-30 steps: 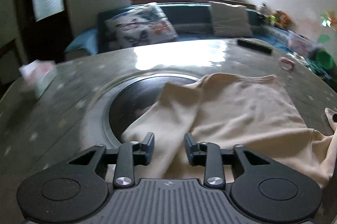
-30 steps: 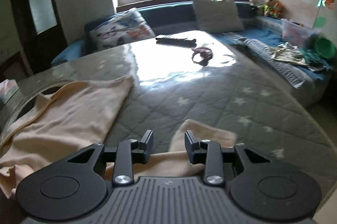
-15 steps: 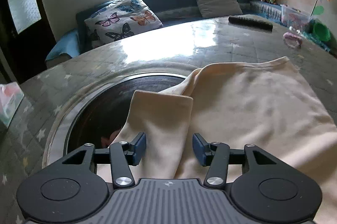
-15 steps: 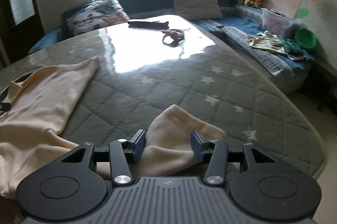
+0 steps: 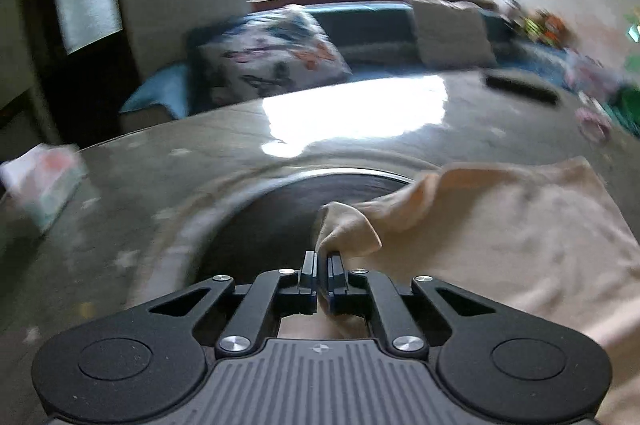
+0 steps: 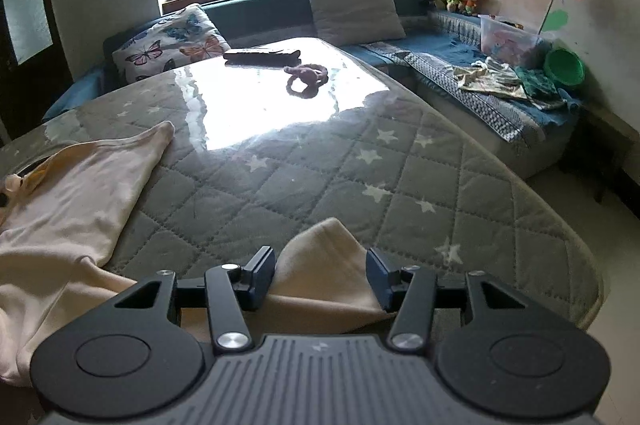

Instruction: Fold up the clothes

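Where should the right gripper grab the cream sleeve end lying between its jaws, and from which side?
Grip the sleeve near its rounded cuff tip, across its width. Come straight forward and down along the right gripper axis: the sleeve lies flat on the quilted table cover, pointing away between the open jaws, so both layers can probably be pinched together. The left gripper is already shut on the other sleeve.

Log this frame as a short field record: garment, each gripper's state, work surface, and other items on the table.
garment: cream top, spread partly flat, unfolded
left gripper: shut on a sleeve end of the cream top
right gripper: open, fingers either side of the other sleeve end
surface: grey star-quilted table cover under a glossy sheet
other items: dark remote, pink ring-shaped object, tissue box
image quality: left view motion-blurred
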Tool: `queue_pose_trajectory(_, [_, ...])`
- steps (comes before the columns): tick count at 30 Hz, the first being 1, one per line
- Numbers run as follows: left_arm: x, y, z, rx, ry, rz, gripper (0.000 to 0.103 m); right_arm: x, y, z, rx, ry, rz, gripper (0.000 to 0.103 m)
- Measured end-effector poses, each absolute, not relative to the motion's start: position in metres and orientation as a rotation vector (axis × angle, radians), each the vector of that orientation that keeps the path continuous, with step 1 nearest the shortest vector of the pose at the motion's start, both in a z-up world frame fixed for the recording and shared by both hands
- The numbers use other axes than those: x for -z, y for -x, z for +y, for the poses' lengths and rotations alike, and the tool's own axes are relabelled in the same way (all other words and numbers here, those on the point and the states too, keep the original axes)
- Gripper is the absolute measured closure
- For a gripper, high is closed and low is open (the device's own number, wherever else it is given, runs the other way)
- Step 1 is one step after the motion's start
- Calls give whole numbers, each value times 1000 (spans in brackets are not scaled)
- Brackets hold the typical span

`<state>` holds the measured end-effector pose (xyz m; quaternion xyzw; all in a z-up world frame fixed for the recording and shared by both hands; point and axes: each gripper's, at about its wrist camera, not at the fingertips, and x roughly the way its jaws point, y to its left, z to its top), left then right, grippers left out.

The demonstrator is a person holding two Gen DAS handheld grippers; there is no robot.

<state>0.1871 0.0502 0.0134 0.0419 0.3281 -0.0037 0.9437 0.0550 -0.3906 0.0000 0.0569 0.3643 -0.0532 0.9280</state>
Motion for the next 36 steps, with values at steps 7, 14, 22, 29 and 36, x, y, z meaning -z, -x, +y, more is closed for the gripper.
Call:
queue_pose_trajectory(7, [-30, -140, 135, -183, 69, 624, 98, 0, -61, -384, 88, -109, 740, 52])
queue_pose_trajectory(14, [-12, -103, 184, -278, 154, 653, 98, 0, -48, -384, 93, -136, 745, 52])
queue_pose_trajectory(22, [-3, -92, 201, -305, 129, 667, 98, -2, -43, -394, 106, -199, 735, 52])
queue_pose_trajectory(29, [0, -107, 200, -306, 90, 683, 91, -4, -39, -404, 151, -203, 729, 52])
queue_pose_trajectory(36, [3, -108, 197, -307, 55, 676, 89, 5, -35, -403, 159, -166, 742, 59])
